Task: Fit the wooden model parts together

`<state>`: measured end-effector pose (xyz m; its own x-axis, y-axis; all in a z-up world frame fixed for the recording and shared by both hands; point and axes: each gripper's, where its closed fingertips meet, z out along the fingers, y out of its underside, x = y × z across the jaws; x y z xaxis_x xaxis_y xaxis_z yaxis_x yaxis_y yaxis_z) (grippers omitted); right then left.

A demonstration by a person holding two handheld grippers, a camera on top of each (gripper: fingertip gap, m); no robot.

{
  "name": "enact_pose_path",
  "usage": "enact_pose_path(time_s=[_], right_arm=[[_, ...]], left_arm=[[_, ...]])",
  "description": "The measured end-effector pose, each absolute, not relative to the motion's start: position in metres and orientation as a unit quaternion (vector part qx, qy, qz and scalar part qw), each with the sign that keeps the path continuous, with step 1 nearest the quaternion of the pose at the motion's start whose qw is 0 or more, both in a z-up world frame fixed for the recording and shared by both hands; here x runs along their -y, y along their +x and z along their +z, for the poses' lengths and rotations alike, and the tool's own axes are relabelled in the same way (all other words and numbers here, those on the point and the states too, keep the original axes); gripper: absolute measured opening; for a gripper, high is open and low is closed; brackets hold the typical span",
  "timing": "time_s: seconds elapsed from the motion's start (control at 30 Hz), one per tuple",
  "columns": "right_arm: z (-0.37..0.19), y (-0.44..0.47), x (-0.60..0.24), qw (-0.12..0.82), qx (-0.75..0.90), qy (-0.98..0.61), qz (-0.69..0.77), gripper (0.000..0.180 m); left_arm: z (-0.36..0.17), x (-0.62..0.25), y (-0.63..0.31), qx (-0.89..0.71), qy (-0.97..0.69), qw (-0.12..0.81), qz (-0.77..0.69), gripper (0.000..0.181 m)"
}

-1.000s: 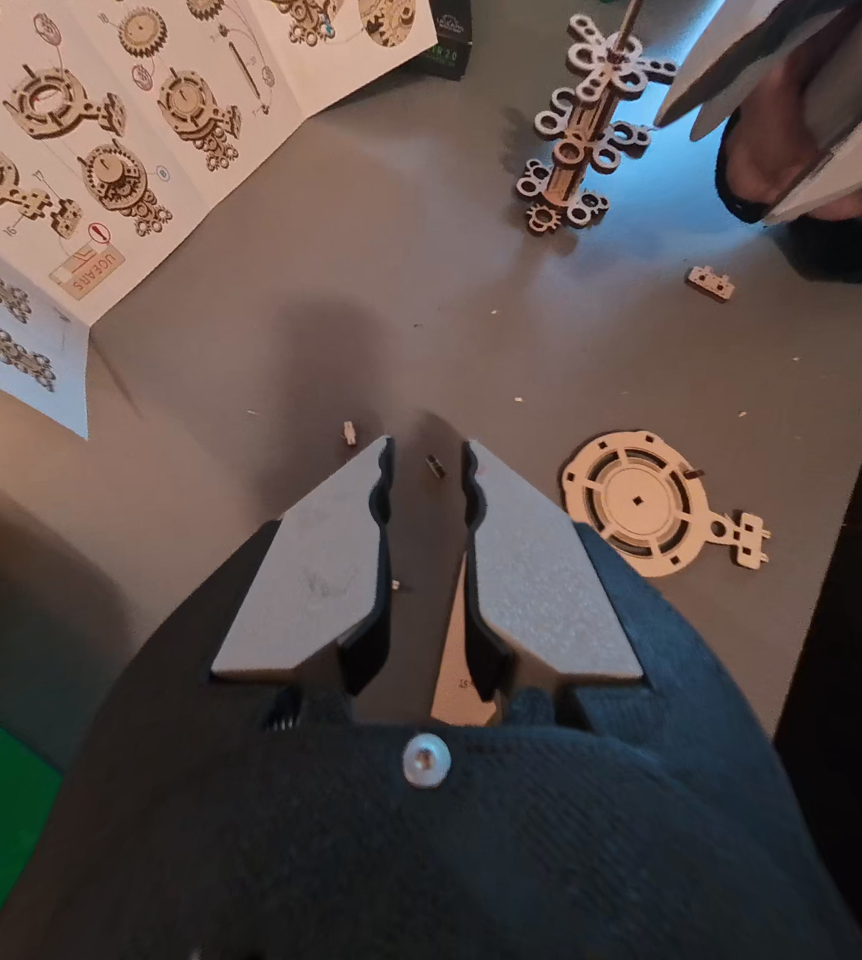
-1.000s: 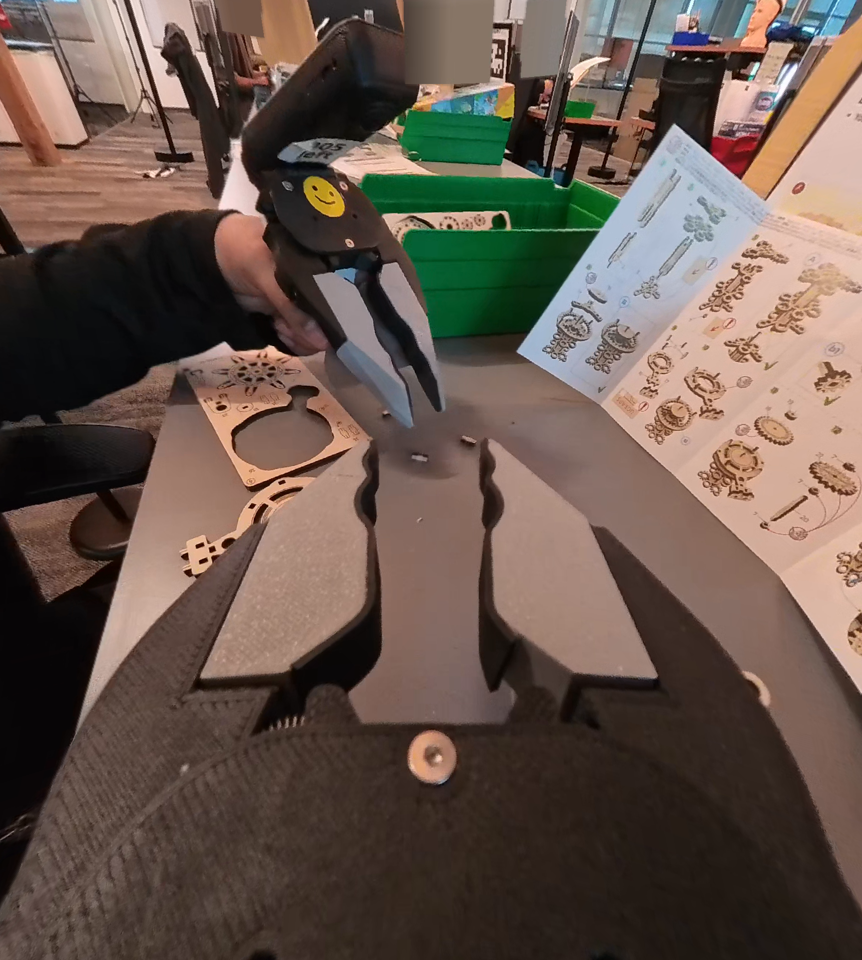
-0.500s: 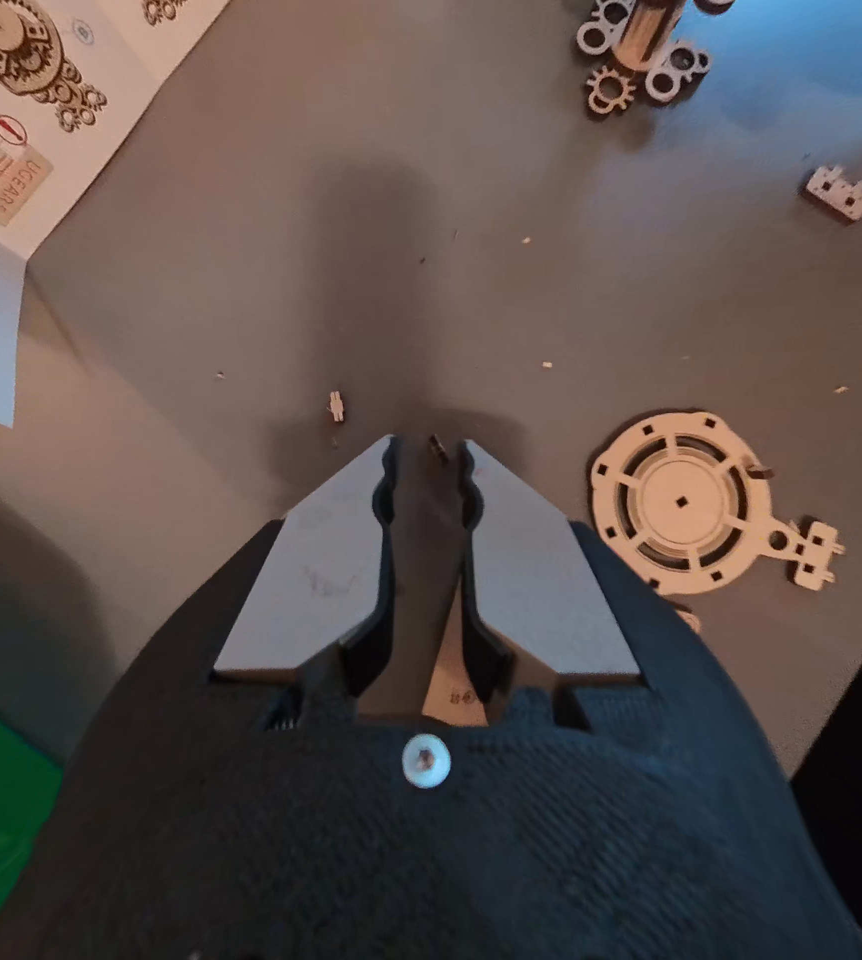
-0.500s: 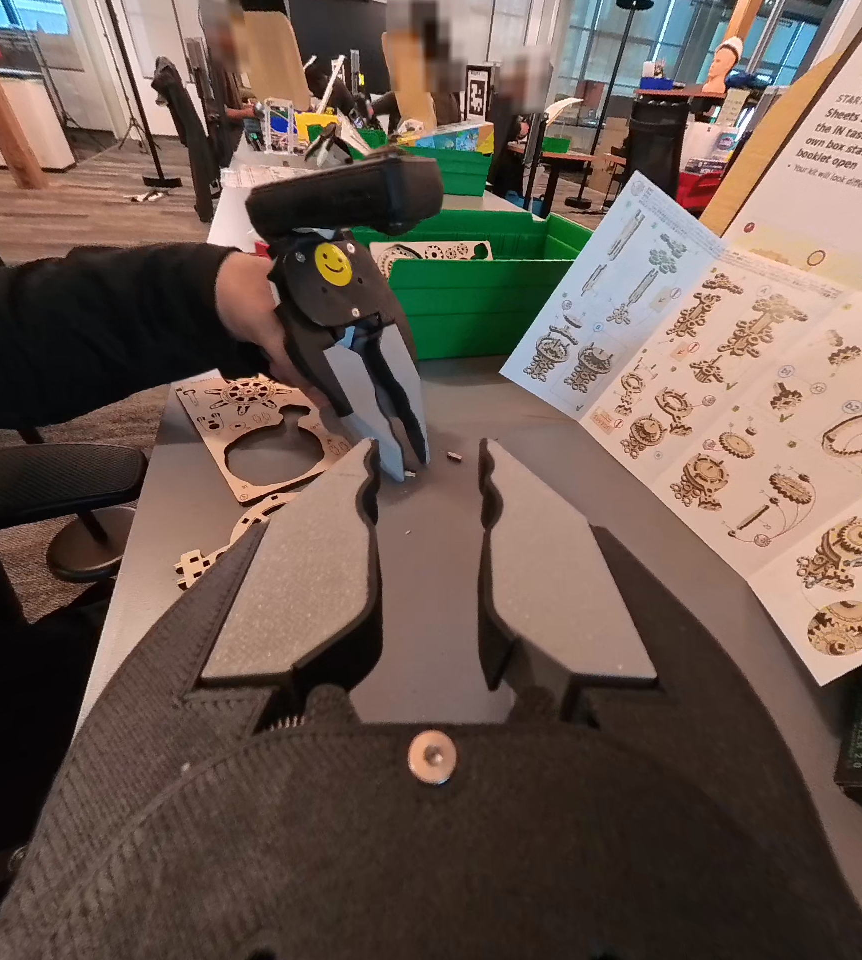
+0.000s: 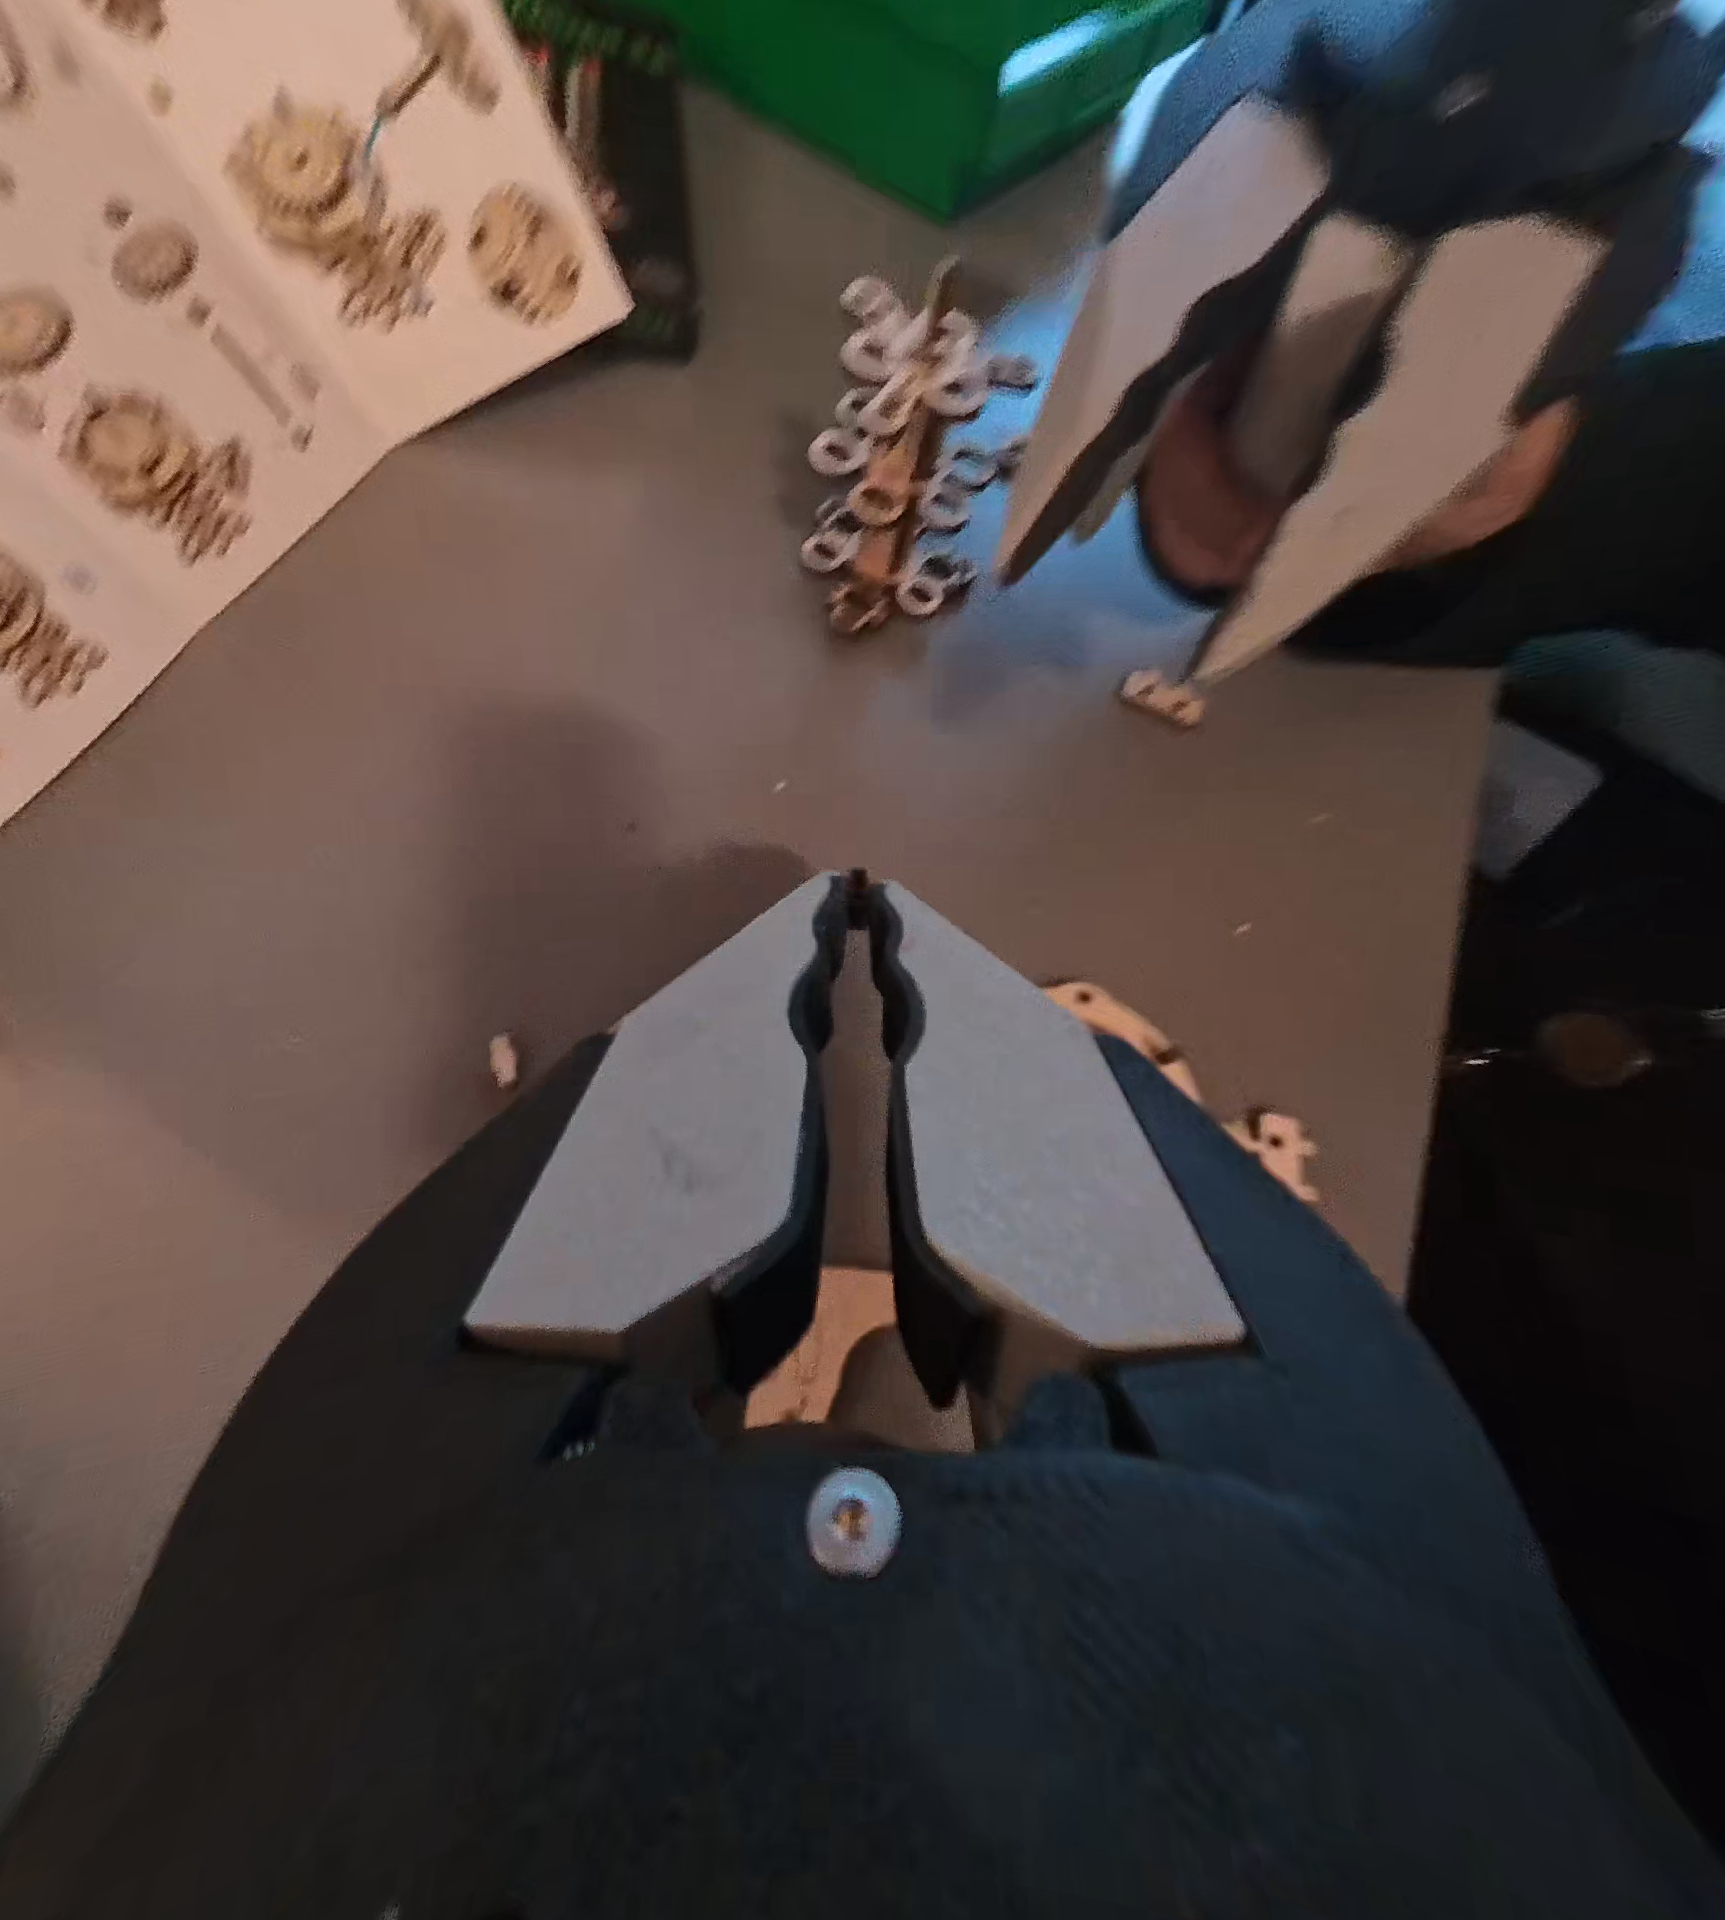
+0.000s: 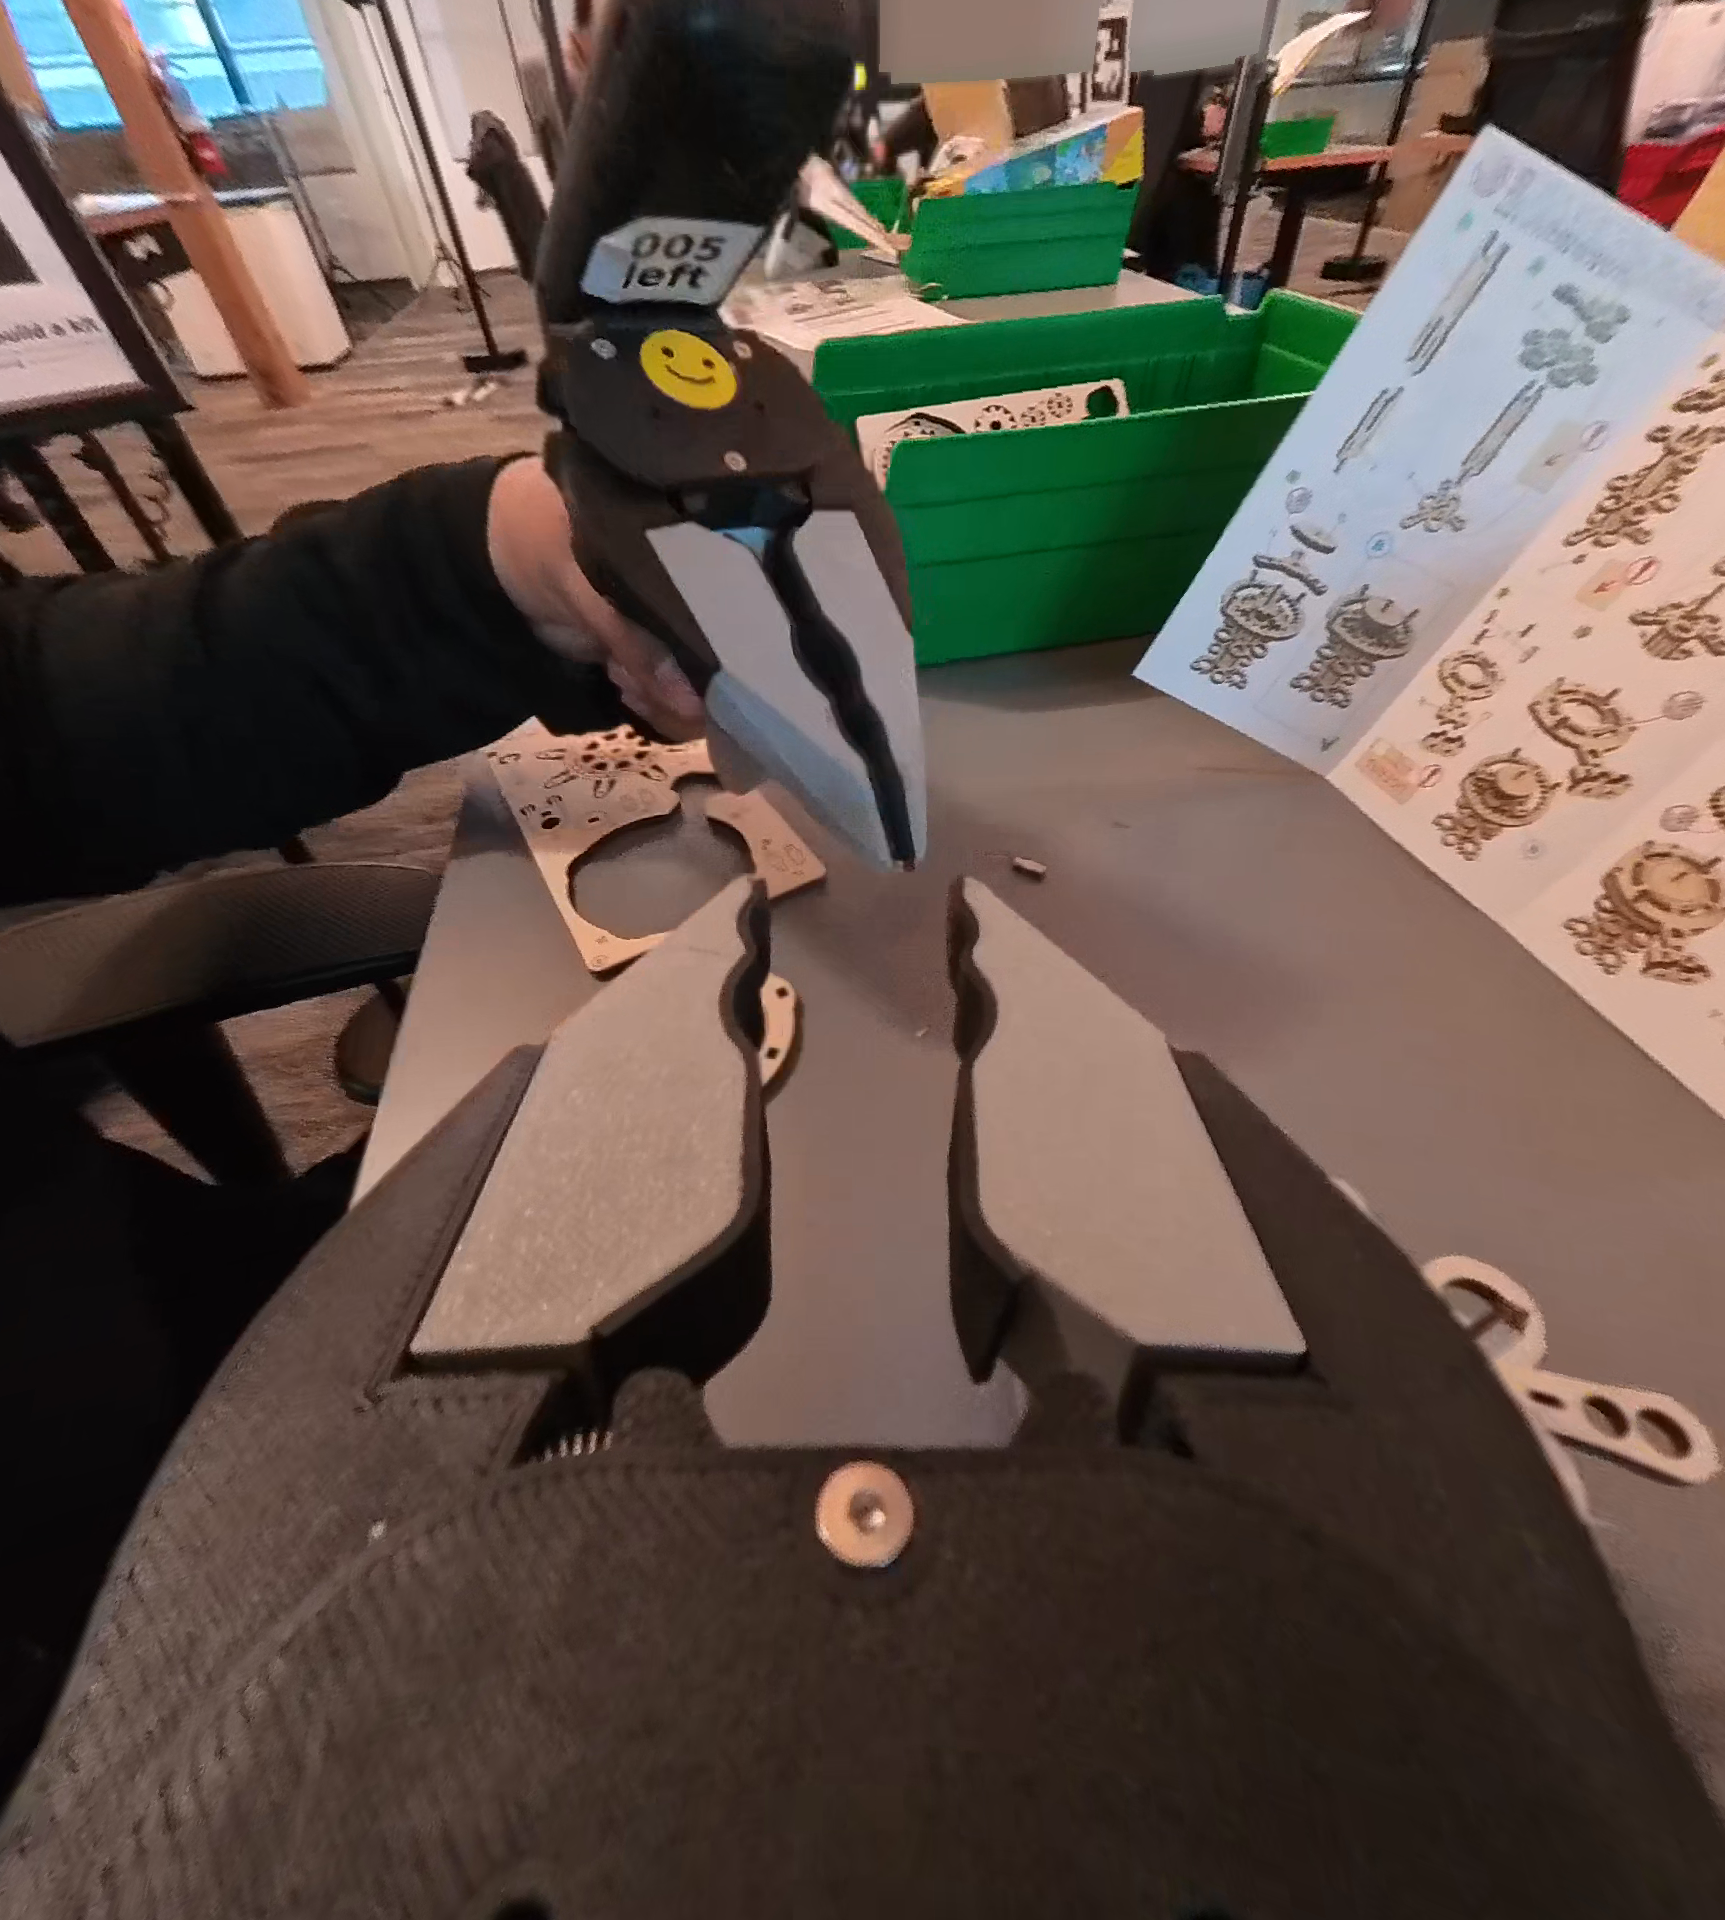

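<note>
Once apart, left gripper (image 5: 859, 891) now pinching peg (image 5: 858, 883).

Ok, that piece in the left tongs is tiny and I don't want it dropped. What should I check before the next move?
1. Left tongs shut on the tiny dark piece: ok.
2. How the piece sits in the grip: cannot tell, too small.
3. Piece clear of the table: cannot tell.
4. Right tongs open and empty, ready to help: ok.
5. Tree-like wooden assembly standing upright, within view: ok.
6. Round slotted part visible: not ok, mostly hidden under the left tongs.
</note>
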<state>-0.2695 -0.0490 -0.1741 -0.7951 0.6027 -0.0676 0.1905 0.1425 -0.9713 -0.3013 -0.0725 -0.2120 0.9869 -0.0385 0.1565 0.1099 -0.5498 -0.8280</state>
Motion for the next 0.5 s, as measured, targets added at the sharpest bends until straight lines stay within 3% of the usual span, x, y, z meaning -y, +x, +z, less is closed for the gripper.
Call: enact_pose_path(time_s=[0.27,0.5], right_arm=[[-0.168,-0.262,0.055,0.123,0.721,-0.261,0.63,0.034],[-0.145,-0.247,0.054,0.101,0.705,-0.218,0.667,0.033]], left_arm=[[-0.197,0.062,-0.279,-0.003,-0.835,0.538,-0.115,0.001],[-0.18,0.054,-0.266,0.079,-0.779,0.56,-0.271,0.0]])
